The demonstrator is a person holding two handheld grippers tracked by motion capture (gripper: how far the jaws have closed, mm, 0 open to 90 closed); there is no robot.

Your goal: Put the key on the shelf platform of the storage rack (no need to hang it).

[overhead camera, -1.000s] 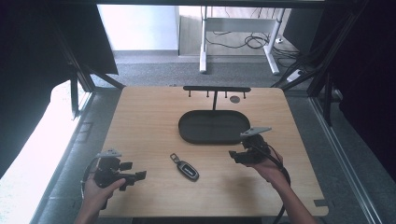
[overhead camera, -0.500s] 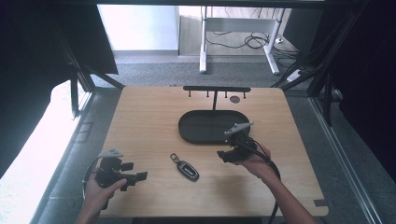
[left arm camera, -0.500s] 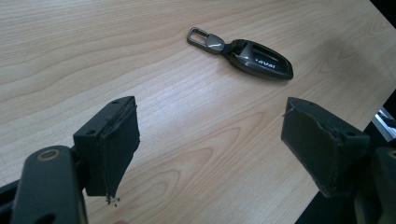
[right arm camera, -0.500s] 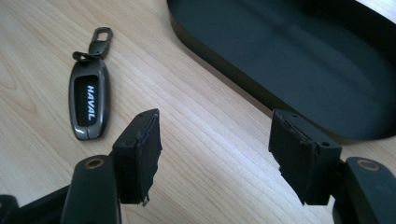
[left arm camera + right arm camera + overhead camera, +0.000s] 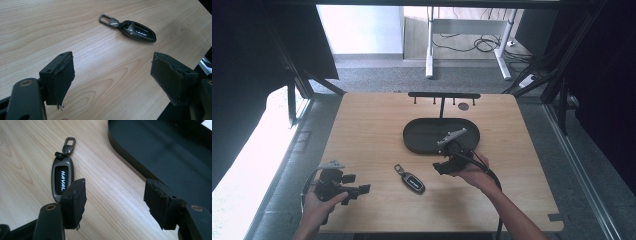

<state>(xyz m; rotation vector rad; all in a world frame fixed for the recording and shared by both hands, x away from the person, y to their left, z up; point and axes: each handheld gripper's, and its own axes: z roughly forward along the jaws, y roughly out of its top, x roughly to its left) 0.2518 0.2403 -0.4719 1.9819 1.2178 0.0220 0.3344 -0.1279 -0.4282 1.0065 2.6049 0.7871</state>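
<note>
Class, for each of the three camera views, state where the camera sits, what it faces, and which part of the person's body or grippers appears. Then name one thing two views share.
High view: above the person's side, facing forward and down on the wooden table; both forearms, left gripper, right gripper.
Left gripper view: rides the left gripper, facing the key fob; its open fingers.
Right gripper view: rides the right gripper, facing fob and black tray; its open fingers.
Shared: all show the fob.

In the right gripper view the black tray (image 5: 162, 150) runs off the top and right edges. The near end of the key fob (image 5: 61, 182) is hidden behind one jaw.
</note>
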